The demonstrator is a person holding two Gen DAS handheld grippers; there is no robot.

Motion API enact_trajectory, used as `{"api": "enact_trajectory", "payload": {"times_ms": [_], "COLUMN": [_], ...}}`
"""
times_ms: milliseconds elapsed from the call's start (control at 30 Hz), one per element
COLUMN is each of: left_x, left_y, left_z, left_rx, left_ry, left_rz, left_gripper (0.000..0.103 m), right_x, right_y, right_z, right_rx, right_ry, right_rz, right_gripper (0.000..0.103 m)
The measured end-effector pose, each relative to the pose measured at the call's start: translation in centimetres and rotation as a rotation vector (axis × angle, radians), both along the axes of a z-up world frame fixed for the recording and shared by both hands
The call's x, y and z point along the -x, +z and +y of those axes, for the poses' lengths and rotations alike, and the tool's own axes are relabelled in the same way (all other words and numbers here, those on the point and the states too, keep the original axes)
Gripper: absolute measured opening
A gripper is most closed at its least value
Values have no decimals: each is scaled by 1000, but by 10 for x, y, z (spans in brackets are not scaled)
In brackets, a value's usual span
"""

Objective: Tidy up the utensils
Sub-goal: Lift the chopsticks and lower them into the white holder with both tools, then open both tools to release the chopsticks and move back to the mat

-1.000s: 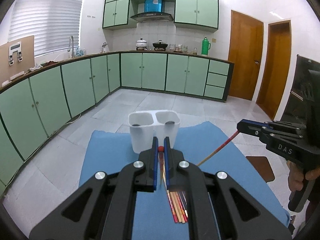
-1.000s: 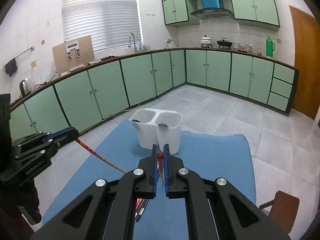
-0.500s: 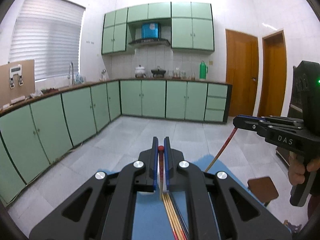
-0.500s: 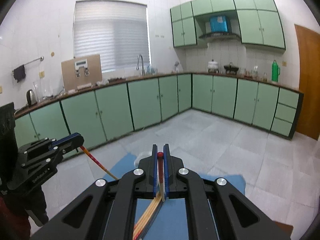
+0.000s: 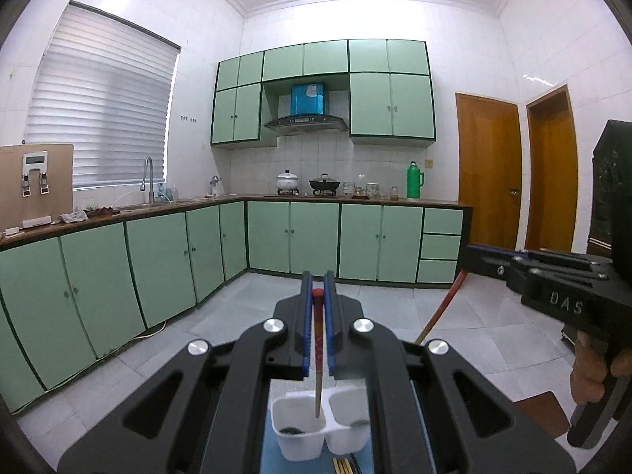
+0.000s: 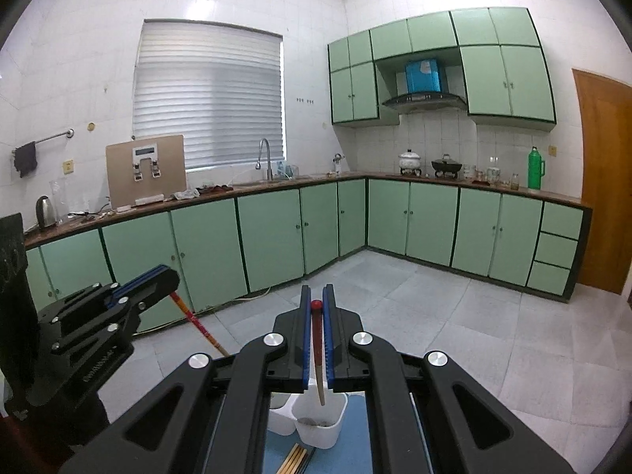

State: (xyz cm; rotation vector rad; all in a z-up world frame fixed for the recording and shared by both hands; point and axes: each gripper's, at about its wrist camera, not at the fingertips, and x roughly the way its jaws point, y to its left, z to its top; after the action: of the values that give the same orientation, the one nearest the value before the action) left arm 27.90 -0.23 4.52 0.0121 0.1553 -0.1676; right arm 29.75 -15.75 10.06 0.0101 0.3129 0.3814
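Where readable, "DAS" on right gripper (image 5: 470,254)

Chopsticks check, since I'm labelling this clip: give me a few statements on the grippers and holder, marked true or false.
1. Each gripper is shut on one chopstick. True: left gripper holds a chopstick, right gripper holds another chopstick.
2. The white holder has one compartment. False: two, side by side.
3. More chopsticks lie on the blue mat. True.
4. The held chopsticks have green tops. False: red.
5. The holder stands on the kitchen counter. False: on the blue mat.
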Motion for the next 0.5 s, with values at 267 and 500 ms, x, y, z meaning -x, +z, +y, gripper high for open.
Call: {"api": "enact_trajectory", "payload": {"times_ms": [267,500], "left_x": [-56,-76], "left_y": [-47,-76], "left_z": [2,15], "left_rx": [-8,-12], "left_ry": [-3,4], "left_rz": [105,212], "left_gripper": [5,19], "right_x": [-43,-57], "right_y": [-43,-71], "right_z": [5,6], "right_rx": [4,34], "right_ry": [-12,-16], "right_rz": [89,160], "right_gripper": [6,13]}}
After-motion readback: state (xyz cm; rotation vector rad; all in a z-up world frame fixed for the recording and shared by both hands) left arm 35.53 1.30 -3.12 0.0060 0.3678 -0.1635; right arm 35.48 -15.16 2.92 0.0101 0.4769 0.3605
